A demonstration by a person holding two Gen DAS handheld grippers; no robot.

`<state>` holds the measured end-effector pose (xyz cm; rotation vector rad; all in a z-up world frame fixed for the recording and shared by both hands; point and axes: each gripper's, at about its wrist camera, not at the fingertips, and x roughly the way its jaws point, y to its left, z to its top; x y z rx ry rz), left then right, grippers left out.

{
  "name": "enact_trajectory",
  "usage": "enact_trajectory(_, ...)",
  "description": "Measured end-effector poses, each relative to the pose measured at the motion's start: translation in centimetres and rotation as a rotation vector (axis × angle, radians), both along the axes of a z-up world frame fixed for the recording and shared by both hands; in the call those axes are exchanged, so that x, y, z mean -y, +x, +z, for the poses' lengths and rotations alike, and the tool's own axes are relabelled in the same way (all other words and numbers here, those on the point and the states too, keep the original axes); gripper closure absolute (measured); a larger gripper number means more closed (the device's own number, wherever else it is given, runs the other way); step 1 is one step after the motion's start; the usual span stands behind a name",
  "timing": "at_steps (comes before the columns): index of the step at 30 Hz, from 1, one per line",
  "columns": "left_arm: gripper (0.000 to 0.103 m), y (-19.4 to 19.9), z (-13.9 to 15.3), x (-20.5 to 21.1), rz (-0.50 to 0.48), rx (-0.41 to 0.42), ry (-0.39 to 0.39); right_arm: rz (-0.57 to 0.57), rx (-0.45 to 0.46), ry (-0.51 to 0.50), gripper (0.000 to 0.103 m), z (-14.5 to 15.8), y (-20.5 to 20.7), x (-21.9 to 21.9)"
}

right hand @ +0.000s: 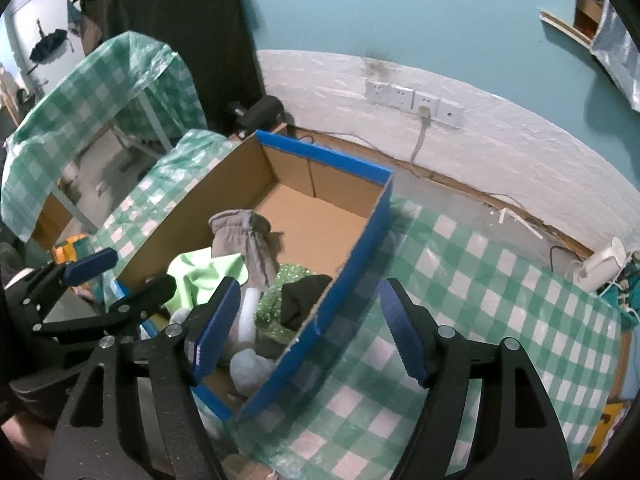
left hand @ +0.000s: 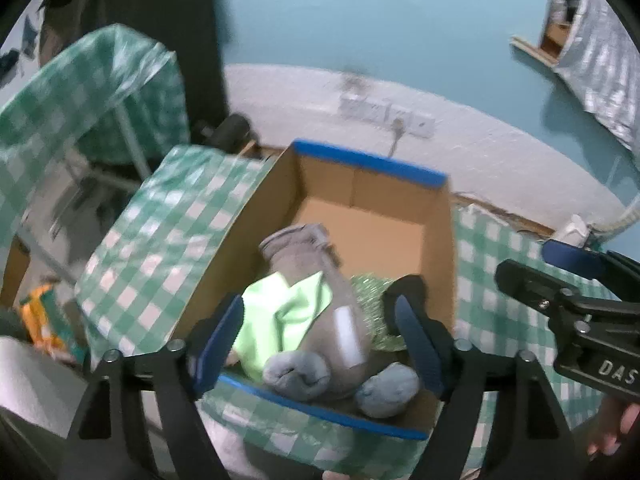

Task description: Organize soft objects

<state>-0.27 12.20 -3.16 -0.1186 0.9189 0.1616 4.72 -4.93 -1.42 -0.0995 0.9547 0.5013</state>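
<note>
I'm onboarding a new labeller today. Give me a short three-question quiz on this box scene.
1. True or false: the grey glove lies inside the cardboard box.
2. Which colour is the cloth next to the glove? A red, B light green, C black.
3. Fill in: the left tongs stand ____ above the box, holding nothing.

Key: 1 true. 2 B. 3 open.
</note>
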Motion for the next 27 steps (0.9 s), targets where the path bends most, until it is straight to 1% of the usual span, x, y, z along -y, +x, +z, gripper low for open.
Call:
enact_trajectory(2, 0.017, -0.2, 0.8, 0.8, -0.026, 0.031, 0.015, -0.010, 0.010, 0.002, 0.029, 0.5, -0.3, 0.8)
enact_trajectory(4, 0.017, -0.5, 1.5, 1.5, -0.037, 0.051, 0.031, -0.028, 0.022, 0.007, 0.029, 1.0, -0.6, 1.7)
enact_trajectory(7, 0.015, -0.7, 2.2, 2.0, -0.041, 0.060, 0.028, -0.051, 0.038, 0.022, 0.029, 1.7, -1.0, 3.0)
enact_trajectory(10, 0.009, -1.0, 2.9, 2.3, -0.042, 0.071, 0.019, -0.065, 0.054, 0.026, 0.028, 2.1, -1.6, 4.2)
enact_trajectory(13, 0.007, -1.3, 3.6, 2.8, -0.038, 0.092, 0.036, -0.078, 0.066, 0.021, 0.028, 2.2, -2.1, 5.3)
enact_trajectory(15, 0.002, -1.5, 4.0, 3.2, -0.041, 0.104, 0.050, -0.086, 0.078, 0.022, 0.028, 2.4, -2.4, 6.1)
enact_trajectory(20, 0.001, -2.0, 4.9, 4.5, -0.048, 0.138, 0.101, -0.109, 0.085, 0.034, 0.028, 2.4, -2.8, 7.8)
enact_trajectory(27, 0.001, -1.7, 5.0, 5.8, -0.064, 0.133, 0.127, -0.123, 0.073, 0.039, 0.028, 1.7, -2.7, 9.1)
